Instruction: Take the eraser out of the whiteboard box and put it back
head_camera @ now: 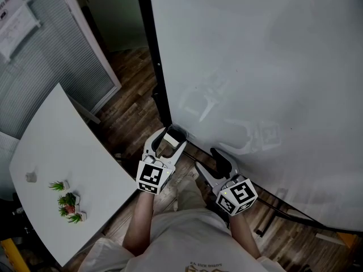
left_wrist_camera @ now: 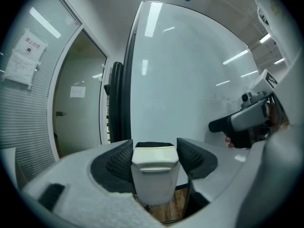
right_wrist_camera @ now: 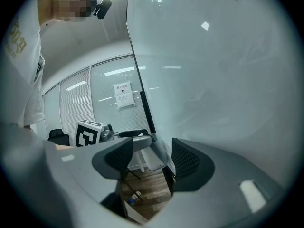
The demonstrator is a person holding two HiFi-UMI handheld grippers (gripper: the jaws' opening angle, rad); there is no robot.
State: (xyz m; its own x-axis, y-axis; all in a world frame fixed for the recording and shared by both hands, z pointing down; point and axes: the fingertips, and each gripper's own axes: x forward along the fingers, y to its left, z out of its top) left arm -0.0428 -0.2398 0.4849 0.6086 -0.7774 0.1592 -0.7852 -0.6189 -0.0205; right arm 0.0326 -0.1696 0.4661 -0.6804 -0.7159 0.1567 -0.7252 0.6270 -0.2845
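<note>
Black ribbed fingers (left_wrist_camera: 118, 161) of the left gripper (left_wrist_camera: 154, 148) are clamped on the eraser (left_wrist_camera: 154, 177), one on each side. The eraser has a white body with a dark felt strip along its far edge, and it is held clear of any surface with wood floor (left_wrist_camera: 173, 212) showing under it.

The right gripper (right_wrist_camera: 149, 158) has its fingers (right_wrist_camera: 186, 161) apart with nothing between them. Only floor and a table leg show through the gap.

Only the left gripper view shows the contact on the eraser. In the head view the eraser is just a pale block inside the fingers, close to the whiteboard (head_camera: 255, 67) near its lower left corner, beside the black frame (head_camera: 152, 55).

Only the left gripper view catches the right gripper side-on at the right edge, plus an open doorway (left_wrist_camera: 78, 108) to the left. The right gripper view shows the left gripper's marker cube (right_wrist_camera: 88, 133) and a paper notice (right_wrist_camera: 123, 95) on the blinds behind it.

Only the head view shows both grippers side by side, level and near each other, aimed at the board's bottom edge. A white table (head_camera: 57, 140) with small plants (head_camera: 67, 200) stands well off to the left.
</note>
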